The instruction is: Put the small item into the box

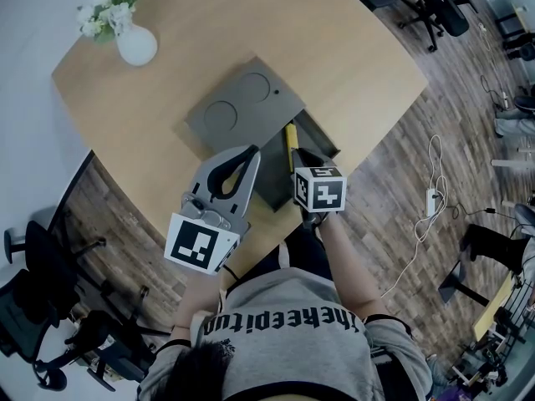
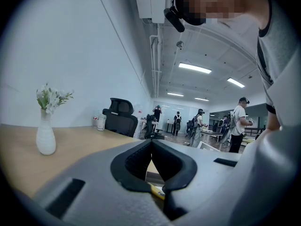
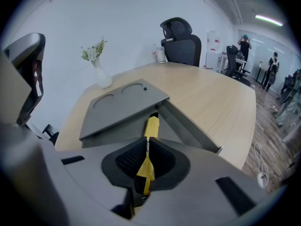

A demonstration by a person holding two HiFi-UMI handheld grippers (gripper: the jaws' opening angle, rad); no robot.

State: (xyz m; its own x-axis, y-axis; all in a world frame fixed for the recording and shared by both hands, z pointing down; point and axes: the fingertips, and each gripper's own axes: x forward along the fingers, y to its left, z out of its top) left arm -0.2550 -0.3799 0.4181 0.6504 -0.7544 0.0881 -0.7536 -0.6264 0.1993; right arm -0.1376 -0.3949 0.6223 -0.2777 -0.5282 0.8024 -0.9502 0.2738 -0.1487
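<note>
A flat grey box [image 1: 324, 143] lies on the round wooden table, its lid [image 1: 242, 107] slid to the far left so the near right part stands open. My right gripper [image 1: 298, 159] hovers over that opening, shut on a slim yellow item [image 1: 290, 138]. In the right gripper view the yellow item [image 3: 151, 127] sticks out past the pinched gripper [image 3: 148, 144] toward the box wall [image 3: 188, 126] and lid [image 3: 122, 105]. My left gripper [image 1: 250, 152] hangs beside it at the left, shut, with nothing between its pads [image 2: 141, 160].
A white vase of flowers [image 1: 134, 44] stands at the table's far left, also in the left gripper view [image 2: 45, 135]. Office chairs [image 1: 38, 257] stand on the wood floor at the left. A white cable and power strip [image 1: 432, 197] lie at the right. People stand far off.
</note>
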